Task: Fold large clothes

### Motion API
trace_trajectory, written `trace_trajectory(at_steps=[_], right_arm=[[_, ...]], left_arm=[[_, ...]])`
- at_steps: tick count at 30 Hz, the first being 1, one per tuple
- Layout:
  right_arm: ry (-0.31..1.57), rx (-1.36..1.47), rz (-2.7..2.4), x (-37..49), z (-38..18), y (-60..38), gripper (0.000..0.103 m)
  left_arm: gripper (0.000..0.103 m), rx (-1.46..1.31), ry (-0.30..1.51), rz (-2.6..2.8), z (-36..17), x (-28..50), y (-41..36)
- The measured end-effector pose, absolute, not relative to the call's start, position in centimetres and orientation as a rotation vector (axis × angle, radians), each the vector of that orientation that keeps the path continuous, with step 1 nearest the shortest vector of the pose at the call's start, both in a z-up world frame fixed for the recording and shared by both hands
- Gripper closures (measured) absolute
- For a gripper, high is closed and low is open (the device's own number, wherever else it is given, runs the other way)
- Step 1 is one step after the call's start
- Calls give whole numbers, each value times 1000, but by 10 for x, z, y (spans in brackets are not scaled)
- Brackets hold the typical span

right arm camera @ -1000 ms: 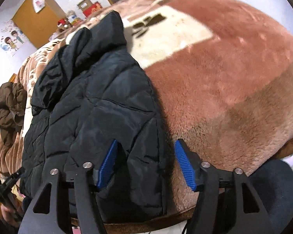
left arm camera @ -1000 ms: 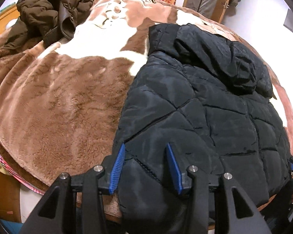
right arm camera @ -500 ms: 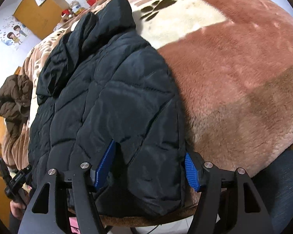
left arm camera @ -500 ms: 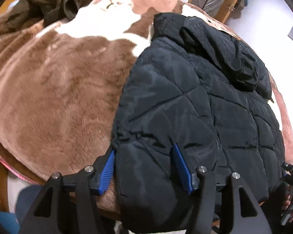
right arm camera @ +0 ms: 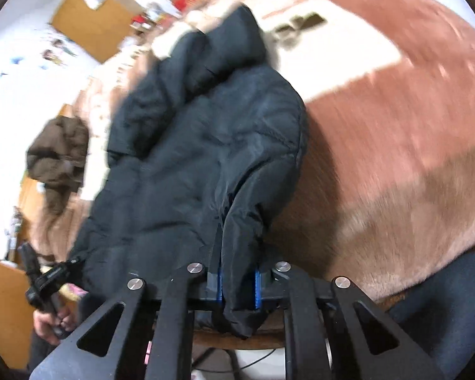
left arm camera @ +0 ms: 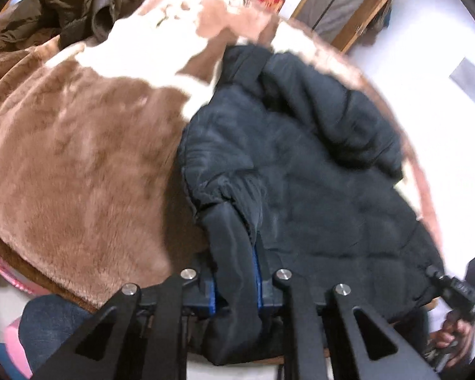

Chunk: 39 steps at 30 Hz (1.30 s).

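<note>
Black quilted nylon, a hooded puffer jacket (left arm camera: 300, 171), lies spread on the bed's brown-and-white plush blanket (left arm camera: 79, 158), hem at the near edge. The left gripper (left arm camera: 236, 272) and right gripper (right arm camera: 237, 280) are each clamped on a bottom hem corner. This looks like the first fold's start: next, lift both corners together toward the hood. Open blanket lies either side; a brown coat (left arm camera: 79, 3) sits well apart.

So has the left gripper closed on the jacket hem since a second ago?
Yes. The left gripper was open astride the black jacket; now its pads pinch a bunched hem fold, lifted off the brown blanket.
</note>
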State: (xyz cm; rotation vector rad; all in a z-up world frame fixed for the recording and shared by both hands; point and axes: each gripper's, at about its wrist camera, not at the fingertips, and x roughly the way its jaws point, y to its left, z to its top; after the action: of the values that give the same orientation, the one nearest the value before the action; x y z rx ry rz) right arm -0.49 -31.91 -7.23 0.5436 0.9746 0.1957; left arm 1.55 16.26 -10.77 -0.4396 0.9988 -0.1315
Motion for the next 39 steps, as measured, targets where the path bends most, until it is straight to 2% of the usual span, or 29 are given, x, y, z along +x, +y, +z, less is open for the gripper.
trace_trajectory(at_steps=[7, 16, 28, 39], right_arm=[[822, 603, 280, -12, -22, -332, 92], [749, 676, 314, -36, 2, -338, 92], [679, 703, 277, 51, 39, -341, 92], [729, 726, 214, 145, 37, -344, 92]], left_arm=[[88, -492, 820, -163, -39, 10, 185], [88, -545, 774, -189, -19, -4, 198], [88, -583, 700, -189, 10, 63, 202], [88, -607, 717, -158, 11, 159, 194]])
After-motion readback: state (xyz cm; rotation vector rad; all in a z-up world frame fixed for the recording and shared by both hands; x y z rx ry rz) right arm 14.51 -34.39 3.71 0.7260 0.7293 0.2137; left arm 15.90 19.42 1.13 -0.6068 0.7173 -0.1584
